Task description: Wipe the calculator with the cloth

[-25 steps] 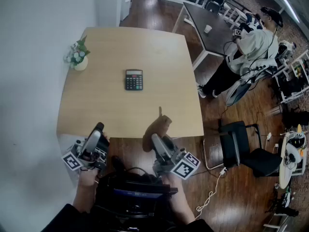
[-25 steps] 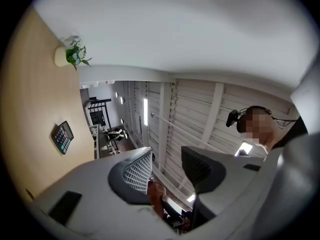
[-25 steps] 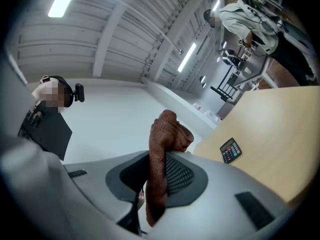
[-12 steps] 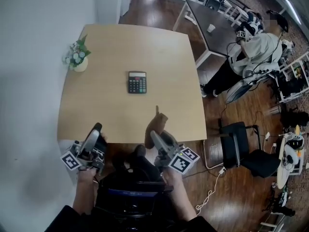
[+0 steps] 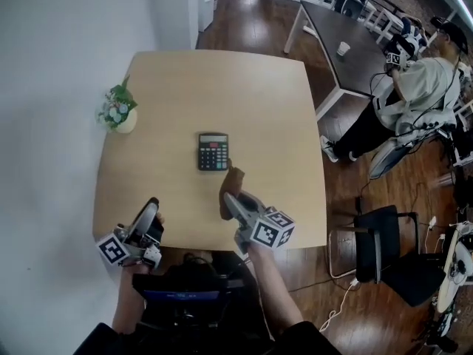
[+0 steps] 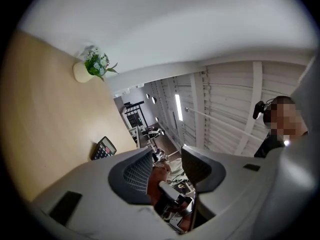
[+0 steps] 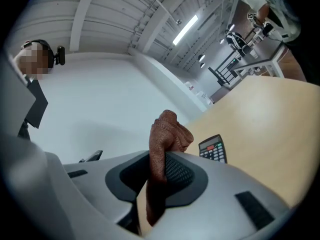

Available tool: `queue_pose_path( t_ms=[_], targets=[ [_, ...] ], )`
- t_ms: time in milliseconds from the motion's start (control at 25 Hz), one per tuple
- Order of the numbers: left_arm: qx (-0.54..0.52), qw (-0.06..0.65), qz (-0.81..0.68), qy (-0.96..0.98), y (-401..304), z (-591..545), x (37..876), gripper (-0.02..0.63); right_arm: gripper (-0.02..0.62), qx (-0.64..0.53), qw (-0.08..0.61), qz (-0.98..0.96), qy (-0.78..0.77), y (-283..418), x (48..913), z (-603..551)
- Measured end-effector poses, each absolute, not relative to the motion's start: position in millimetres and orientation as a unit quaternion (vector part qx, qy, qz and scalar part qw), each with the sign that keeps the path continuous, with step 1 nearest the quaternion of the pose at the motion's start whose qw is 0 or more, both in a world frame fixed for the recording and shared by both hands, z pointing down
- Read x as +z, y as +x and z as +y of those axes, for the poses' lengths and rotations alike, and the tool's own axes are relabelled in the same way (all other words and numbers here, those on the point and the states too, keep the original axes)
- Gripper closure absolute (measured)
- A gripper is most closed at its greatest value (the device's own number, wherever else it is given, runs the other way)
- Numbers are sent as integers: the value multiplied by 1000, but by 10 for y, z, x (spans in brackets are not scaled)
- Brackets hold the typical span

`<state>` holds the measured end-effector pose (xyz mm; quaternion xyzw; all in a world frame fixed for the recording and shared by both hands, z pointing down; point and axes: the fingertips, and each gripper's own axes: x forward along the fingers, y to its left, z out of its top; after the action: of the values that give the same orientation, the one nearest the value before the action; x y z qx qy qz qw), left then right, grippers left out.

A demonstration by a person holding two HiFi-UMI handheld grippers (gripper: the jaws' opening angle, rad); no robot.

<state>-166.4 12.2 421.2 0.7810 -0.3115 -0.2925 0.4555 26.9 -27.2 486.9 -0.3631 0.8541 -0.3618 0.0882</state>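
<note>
A black calculator [image 5: 213, 151] lies flat near the middle of the light wooden table [image 5: 266, 109]. My right gripper [image 5: 230, 198] is shut on a brown cloth [image 5: 233, 181], which sticks up past the jaws just short of the calculator's near right corner. In the right gripper view the cloth [image 7: 167, 134] is pinched in the right gripper [image 7: 160, 171], with the calculator [image 7: 213, 148] beyond it. My left gripper [image 5: 149, 217] hovers at the table's near left edge. Its jaws stand apart with nothing between them in the left gripper view [image 6: 167, 166], the calculator [image 6: 103, 148] ahead to its left.
A small pot of flowers [image 5: 118, 111] stands at the table's left edge. A white wall runs along the left. A person [image 5: 414, 72] stands at a dark table [image 5: 332, 35] at the back right, and a black chair [image 5: 388, 242] is to the right.
Both grippers have moved forward from in front of the table's near edge. The right one has carried the cloth over the table, close to the calculator.
</note>
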Motion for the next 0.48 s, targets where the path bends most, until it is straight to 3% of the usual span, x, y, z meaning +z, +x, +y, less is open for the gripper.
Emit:
queue_pose_path(
  t_ms=[200, 480],
  targets=[
    [-276, 469, -318, 776, -1274, -467, 4208, 437, 512, -363, 83, 860, -348, 517, 5019, -897],
    [-258, 511, -350, 742, -1236, -607, 4481, 437, 512, -358, -14, 870, -339, 404, 5570, -1367]
  ],
)
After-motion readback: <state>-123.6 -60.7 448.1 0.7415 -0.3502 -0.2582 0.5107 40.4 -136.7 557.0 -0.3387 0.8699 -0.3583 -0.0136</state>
